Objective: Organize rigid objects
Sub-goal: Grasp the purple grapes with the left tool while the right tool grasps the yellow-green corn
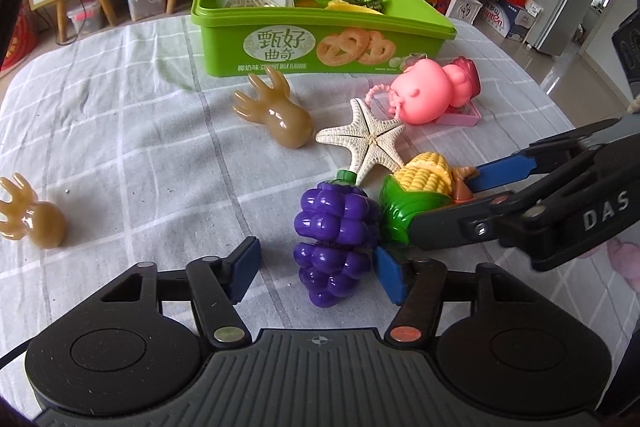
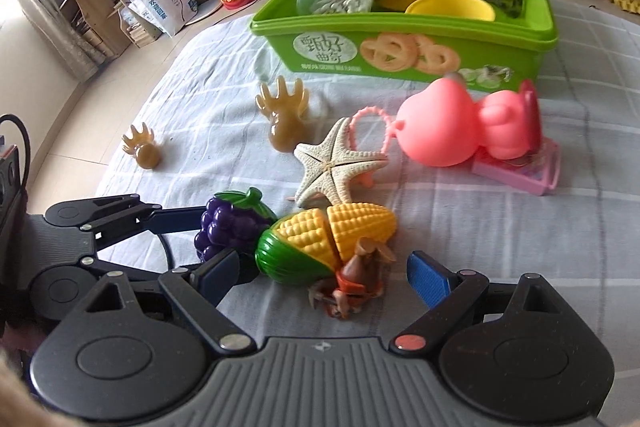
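A purple toy grape bunch [image 1: 334,241] [image 2: 228,227] lies on the checked cloth between the open fingers of my left gripper [image 1: 316,267], touching or nearly touching the right finger. A toy corn cob [image 1: 416,195] [image 2: 324,243] and a small brown figurine [image 2: 356,283] lie between the open fingers of my right gripper [image 2: 324,275], which shows in the left wrist view [image 1: 448,199] around the corn. A green cookie box [image 1: 320,51] [image 2: 404,39] at the back holds a clear jar, a yellow cup and other toys.
A white starfish [image 1: 370,139] [image 2: 332,165], a pink pig toy [image 1: 432,91] [image 2: 460,123] on a pink case, and two amber hand-shaped toys [image 1: 276,115] [image 1: 28,215] lie on the cloth. Cabinets and boxes stand behind the table.
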A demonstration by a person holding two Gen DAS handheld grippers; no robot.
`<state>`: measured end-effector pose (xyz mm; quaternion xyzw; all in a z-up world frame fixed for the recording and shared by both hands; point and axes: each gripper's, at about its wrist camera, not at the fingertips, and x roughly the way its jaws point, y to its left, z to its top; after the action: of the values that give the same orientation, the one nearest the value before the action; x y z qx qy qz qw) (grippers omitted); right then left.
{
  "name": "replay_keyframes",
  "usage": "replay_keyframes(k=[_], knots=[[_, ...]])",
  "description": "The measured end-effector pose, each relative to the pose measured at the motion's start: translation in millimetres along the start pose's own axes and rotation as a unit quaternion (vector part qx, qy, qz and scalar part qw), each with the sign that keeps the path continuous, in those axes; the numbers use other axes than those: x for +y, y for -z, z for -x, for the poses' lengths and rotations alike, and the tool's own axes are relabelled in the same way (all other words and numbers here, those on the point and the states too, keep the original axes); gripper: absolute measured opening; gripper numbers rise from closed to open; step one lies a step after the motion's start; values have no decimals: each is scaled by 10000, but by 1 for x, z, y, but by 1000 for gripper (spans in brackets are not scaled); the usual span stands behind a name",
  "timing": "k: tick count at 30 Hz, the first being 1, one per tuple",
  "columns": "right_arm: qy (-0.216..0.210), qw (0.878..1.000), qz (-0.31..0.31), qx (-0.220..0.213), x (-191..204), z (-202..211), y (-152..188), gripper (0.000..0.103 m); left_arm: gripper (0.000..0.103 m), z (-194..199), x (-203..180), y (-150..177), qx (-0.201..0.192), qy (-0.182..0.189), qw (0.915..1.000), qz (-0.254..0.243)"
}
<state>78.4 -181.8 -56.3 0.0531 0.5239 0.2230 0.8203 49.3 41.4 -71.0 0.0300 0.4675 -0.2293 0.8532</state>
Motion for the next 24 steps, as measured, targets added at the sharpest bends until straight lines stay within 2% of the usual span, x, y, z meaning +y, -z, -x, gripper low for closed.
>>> replay_keyframes(k=[3, 5, 8, 11, 15, 24], knots=[[-22, 10000, 74, 11, 4, -6, -1, 65, 61, 0, 2, -1, 15, 6, 10000, 23], [-24, 9999, 119, -21, 6, -9, -1, 64, 56, 1, 3, -1, 21, 2, 10000, 45], [-4, 9998, 170, -87, 8, -11, -2, 64, 54, 1, 4, -1, 24, 27, 9999, 98], [33, 9997, 218, -132, 9, -12, -3, 59, 54, 1, 5, -1, 24, 27, 10000, 93], [107, 9993, 301, -179, 7, -10, -3, 48, 54, 1, 5, -1, 22, 24, 10000, 89], [8, 9997, 73, -245, 0, -2, -6, 43, 52, 1, 3, -3, 11, 3, 9999, 121]])
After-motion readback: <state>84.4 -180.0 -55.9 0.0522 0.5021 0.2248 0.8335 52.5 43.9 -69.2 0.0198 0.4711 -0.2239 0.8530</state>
